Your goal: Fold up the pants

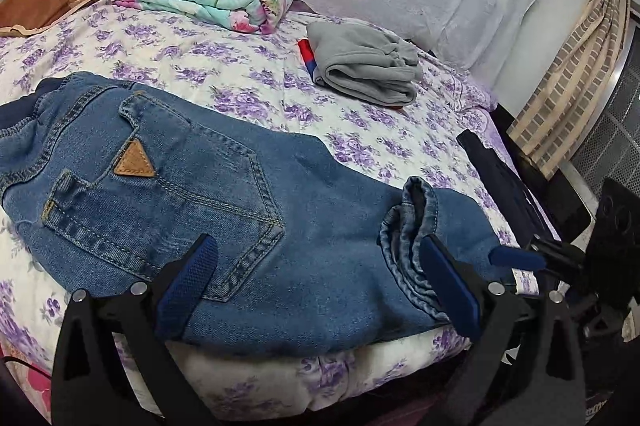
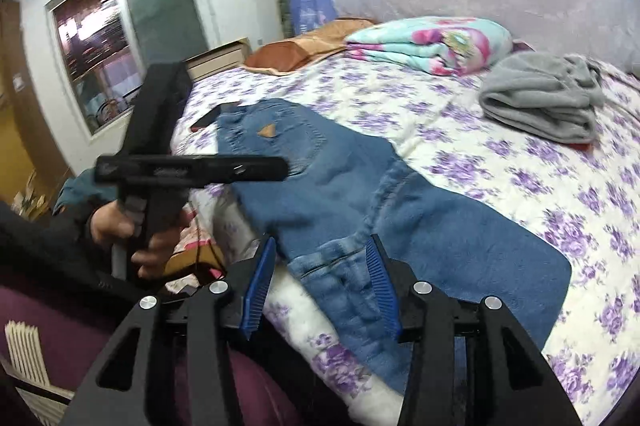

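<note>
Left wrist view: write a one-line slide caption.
Open left tool poised over folded blue jeans on a floral bedspread, grey garment behind.

Both wrist cams sat low and close at the near edge of the bed (image 1: 248,66), tilted down across the jeans (image 1: 248,186), the right one angled further toward the window (image 2: 120,38), and both caught the floral blanket (image 2: 432,42) and grey garment (image 2: 540,98).

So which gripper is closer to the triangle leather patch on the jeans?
Left. The left gripper hangs over the jeans just below the patch; the right gripper hangs over the leg cuffs, farther away.
</note>
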`<state>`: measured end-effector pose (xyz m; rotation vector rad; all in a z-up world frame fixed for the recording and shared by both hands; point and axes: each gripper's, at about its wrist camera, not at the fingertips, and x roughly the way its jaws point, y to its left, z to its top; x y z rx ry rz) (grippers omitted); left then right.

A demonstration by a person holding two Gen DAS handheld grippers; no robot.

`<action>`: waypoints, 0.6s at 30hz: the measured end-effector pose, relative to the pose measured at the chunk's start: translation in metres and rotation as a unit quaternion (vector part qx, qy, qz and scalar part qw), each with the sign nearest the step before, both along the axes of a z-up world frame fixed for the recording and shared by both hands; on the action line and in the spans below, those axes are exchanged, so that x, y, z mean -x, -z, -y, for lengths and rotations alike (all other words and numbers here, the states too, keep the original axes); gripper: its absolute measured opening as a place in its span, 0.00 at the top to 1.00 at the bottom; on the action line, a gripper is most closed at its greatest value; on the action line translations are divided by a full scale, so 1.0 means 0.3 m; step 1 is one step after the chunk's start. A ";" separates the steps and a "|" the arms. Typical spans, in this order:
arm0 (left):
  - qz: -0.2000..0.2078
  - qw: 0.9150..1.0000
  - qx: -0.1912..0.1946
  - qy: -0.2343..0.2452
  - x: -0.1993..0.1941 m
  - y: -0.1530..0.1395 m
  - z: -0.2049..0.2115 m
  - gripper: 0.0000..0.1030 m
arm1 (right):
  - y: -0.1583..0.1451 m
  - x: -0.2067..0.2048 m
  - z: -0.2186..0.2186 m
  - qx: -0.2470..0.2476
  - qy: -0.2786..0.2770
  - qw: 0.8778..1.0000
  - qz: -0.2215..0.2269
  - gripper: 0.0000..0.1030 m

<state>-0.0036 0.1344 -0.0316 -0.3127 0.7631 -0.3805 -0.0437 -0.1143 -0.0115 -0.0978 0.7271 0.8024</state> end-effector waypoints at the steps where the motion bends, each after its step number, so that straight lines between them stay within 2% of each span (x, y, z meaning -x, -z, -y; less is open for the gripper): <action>1: 0.000 1.000 0.002 0.000 0.004 0.001 -0.002 0.05 | 0.009 -0.019 0.001 0.000 0.011 1.000 -0.014 0.58; 5: -0.002 1.000 0.005 0.000 0.012 0.004 -0.007 0.05 | 0.094 -0.061 -0.042 0.035 -0.004 0.998 -0.061 0.61; 6: -0.002 1.000 0.005 0.000 0.015 0.006 -0.007 0.05 | 0.110 -0.059 -0.062 0.052 -0.012 0.997 -0.060 0.66; 8: -0.002 1.000 0.005 -0.001 0.018 0.007 -0.008 0.05 | 0.117 -0.058 -0.061 0.054 -0.008 0.997 -0.049 0.81; 11: -0.002 1.000 0.007 -0.002 0.021 0.008 -0.012 0.05 | 0.055 -0.068 -0.008 0.017 0.016 0.999 -0.030 0.83; 13: -0.002 1.000 0.007 -0.002 0.023 0.009 -0.011 0.05 | -0.006 -0.046 0.023 -0.011 0.010 1.000 -0.013 0.83; 16: -0.002 1.000 0.006 -0.003 0.023 0.010 -0.012 0.05 | -0.033 0.012 -0.004 0.008 -0.031 0.999 0.002 0.83; 18: -0.002 1.000 0.007 -0.003 0.021 0.010 -0.011 0.05 | 0.001 0.028 -0.042 0.039 -0.045 0.998 0.001 0.82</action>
